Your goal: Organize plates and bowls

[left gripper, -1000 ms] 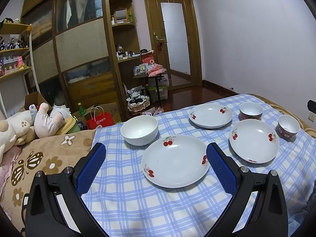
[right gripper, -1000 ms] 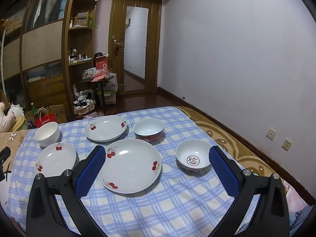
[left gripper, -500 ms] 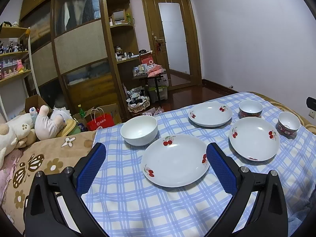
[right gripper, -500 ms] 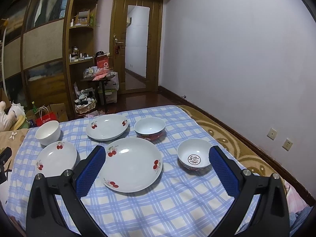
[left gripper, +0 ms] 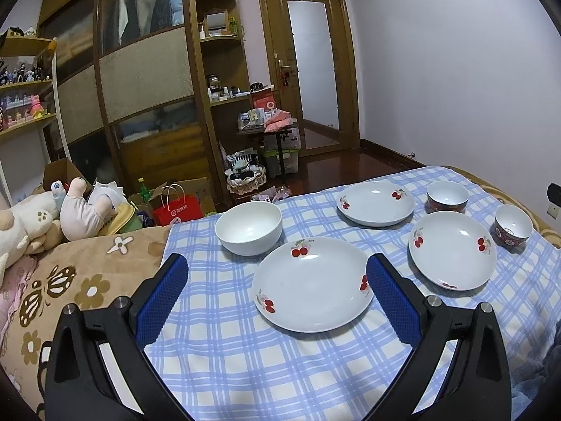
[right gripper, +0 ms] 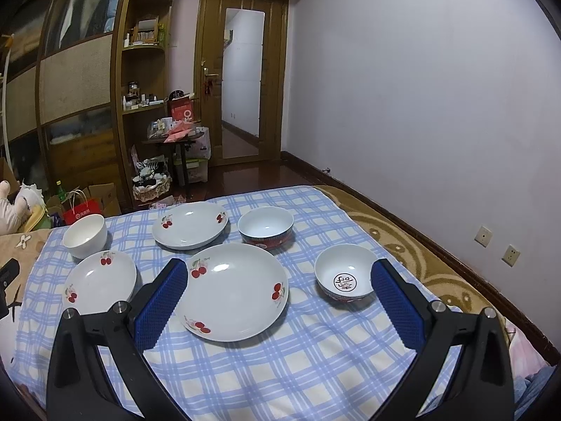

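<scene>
A: How do the grippers stand?

B: The left gripper [left gripper: 275, 273] has its blue pads spread wide with nothing between them but air; it hangs above the checked cloth [left gripper: 245, 358] on the bed. The right gripper [right gripper: 277, 277] is just as wide apart and also carries nothing.

A: Where are the dishes?

B: From the left wrist view, a cherry plate [left gripper: 312, 284] lies at 12 o'clock of that gripper, close in. The plain white bowl [left gripper: 249, 226] sits just beyond it at 11 o'clock, near but not touching. A second cherry plate [left gripper: 452, 249] lies at 2 o'clock, and a third cherry plate [left gripper: 375, 202] farther off at 1 o'clock.

A: And the smaller bowls?

B: From the right wrist view, the red-banded bowl [right gripper: 265, 225] stands at 12 o'clock beyond the large plate, just beside the far plate. The bowl with a round mark inside [right gripper: 345, 277] sits at 1 o'clock, next to the right pad, apart from the plates.

A: Anything stacked?

B: All six pieces lie singly on the cloth. Plush toys [left gripper: 52, 217] lie at 9 o'clock on the brown blanket [left gripper: 87, 273].
</scene>
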Tool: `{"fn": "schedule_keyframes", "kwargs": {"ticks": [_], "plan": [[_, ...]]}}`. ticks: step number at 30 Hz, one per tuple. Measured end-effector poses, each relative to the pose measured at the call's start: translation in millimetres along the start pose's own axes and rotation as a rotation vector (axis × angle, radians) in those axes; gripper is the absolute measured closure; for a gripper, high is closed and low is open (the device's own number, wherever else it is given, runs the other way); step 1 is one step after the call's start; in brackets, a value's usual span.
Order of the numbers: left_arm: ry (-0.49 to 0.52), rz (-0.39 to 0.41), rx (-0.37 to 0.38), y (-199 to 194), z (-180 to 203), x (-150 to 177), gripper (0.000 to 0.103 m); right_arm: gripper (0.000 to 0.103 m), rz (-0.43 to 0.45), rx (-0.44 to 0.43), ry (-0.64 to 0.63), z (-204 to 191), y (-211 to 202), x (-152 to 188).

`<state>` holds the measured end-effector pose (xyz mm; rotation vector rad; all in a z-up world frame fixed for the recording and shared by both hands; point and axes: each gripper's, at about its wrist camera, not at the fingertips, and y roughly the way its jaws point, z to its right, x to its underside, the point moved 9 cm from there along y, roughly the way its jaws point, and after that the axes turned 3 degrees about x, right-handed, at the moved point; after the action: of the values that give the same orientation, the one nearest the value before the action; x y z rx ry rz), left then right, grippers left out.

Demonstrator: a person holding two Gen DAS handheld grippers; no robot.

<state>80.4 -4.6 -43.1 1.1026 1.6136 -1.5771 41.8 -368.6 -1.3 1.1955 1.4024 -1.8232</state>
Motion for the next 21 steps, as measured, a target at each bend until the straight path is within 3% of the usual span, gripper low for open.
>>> {"fn": "schedule_keyframes", "kwargs": {"ticks": [8,14,21], "plan": [[-0.023,-0.006,0.023,1,-4,-1,0.003,0.000,0.001,0.000,-0.006,1,1,0],[-0.021,-0.066,0.079,10,3,-1,0.003,0.000,-0.001,0.006,-0.004,1,1,0],[0.006,-0.073,0.111,18,24,-31,0.003,0.000,-0.031,-0.003,0.003,3,14,-3]]}}
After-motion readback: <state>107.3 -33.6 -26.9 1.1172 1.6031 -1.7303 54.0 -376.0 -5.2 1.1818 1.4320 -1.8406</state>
